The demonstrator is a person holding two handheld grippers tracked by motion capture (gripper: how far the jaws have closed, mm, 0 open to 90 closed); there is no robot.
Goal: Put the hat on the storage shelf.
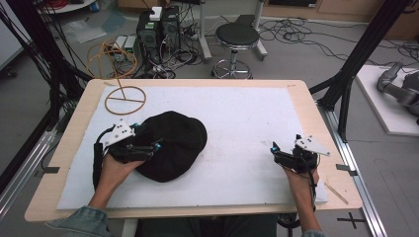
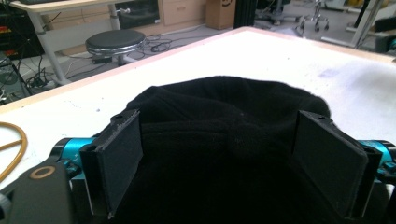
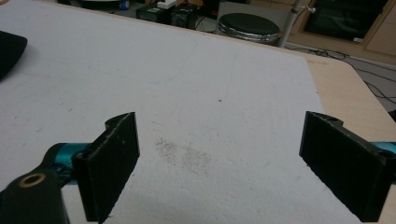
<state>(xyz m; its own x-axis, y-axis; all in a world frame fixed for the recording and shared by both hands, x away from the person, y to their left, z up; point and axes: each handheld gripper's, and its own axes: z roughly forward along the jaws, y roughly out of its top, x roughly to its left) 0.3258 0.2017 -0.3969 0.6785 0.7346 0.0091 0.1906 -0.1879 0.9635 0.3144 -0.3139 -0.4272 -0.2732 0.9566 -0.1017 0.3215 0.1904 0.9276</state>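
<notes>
Right now my left gripper (image 1: 148, 146) sits at the lower left of the high view, its jaws spread wide over the near edge of the black hat (image 1: 173, 145). In the left gripper view, the hat (image 2: 224, 140) bulges up between the two black pads (image 2: 119, 161), which stand well apart on either side of it; I cannot tell whether they press the cloth or only flank it. The hat lies left of centre on the white sheet (image 1: 242, 123) that covers the wooden table (image 1: 316, 123).

My right gripper (image 1: 281, 154) is at the lower right of the high view, well apart from the hat, held just above the white sheet with my hand (image 1: 299, 177) behind it. Its jaws are wide apart with nothing between them: in the right gripper view the pads (image 3: 112, 163) frame bare white sheet (image 3: 205, 93) with a faint grey smudge (image 3: 184, 151) on it. A dark corner of the hat (image 3: 9, 51) peeks in at the upper left edge of that view.

Near the upper left corner of the table in the high view lies a thin wooden ring (image 1: 125, 100) with spokes across it, close to the hat but not touching it. A small wooden stick (image 1: 336, 192) lies on the bare wood at the lower right. Beyond the far edge of the table a round black stool (image 1: 237, 37) stands on the floor among cables (image 1: 296, 34).
</notes>
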